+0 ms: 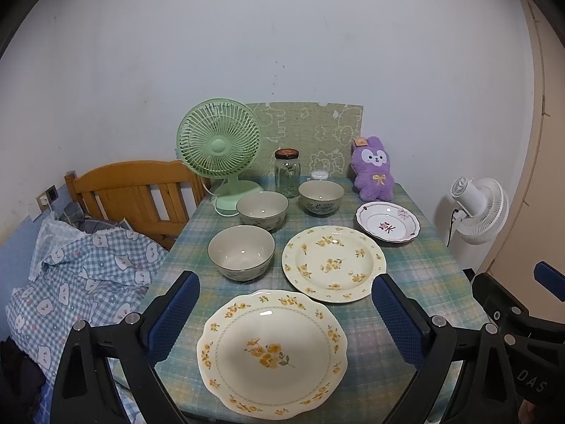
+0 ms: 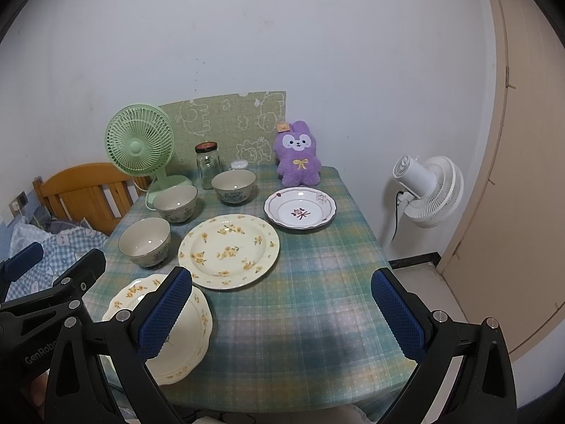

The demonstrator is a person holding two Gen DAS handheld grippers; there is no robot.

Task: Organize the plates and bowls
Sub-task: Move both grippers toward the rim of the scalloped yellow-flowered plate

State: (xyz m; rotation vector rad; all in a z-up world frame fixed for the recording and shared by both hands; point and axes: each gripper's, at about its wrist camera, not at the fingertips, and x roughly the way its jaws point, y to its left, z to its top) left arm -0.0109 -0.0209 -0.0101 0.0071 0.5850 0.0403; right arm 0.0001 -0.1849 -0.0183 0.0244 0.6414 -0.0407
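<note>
Left gripper [image 1: 286, 318] hung with its jaws wide apart over the scalloped plate [image 1: 272, 353], low centre of its frame. Right gripper [image 2: 282, 314], equally spread and empty, stood off to that plate's side, so the left looked nearer on the desk [image 2: 317, 282].

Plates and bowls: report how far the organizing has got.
Nothing looks done: three bowls and three plates all sit apart on the table, none stacked. Nothing is in hand: left gripper and right gripper hover open and empty. All the stacking is left.
</note>
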